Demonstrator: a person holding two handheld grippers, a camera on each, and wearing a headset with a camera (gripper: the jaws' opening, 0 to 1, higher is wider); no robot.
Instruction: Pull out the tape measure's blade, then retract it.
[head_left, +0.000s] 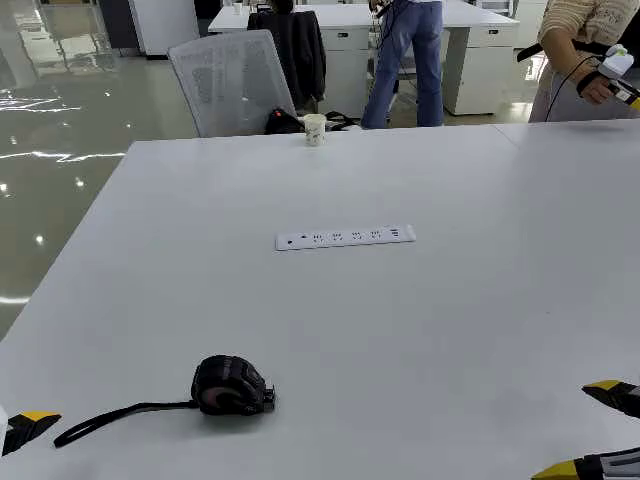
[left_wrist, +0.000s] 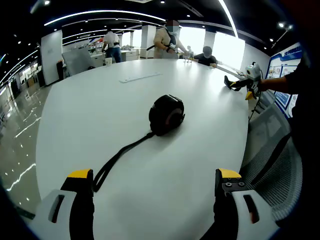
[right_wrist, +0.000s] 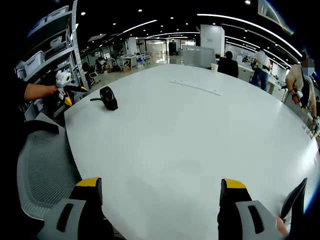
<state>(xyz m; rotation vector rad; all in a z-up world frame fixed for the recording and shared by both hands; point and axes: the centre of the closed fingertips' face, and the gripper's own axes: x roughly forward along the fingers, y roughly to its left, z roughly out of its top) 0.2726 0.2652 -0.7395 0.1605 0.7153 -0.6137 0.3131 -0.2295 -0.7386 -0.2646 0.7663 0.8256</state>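
1. We see the tape measure (head_left: 232, 385) lying on the table (head_left: 450, 330), nearer us than the power strip (head_left: 345, 238).
2. Our left gripper (left_wrist: 154, 176) gapes wide, holding nothing.
3. Our right gripper (right_wrist: 162, 184) is likewise wide open and empty.

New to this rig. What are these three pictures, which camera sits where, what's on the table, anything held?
There is no robot here: a person holds a two-jaw gripper in each hand and wears a headset camera. The head view looks forward and down at a white table. The two round pictures come from fisheye cameras, one riding on each gripper; the yellow-tipped jaws at the bottom belong to the left gripper and the right gripper. On the table lie a black tape measure with its strap, a power strip and, at the far edge, a cup. Both grippers are open and hold nothing; the tape measure lies untouched, nearer the left one.
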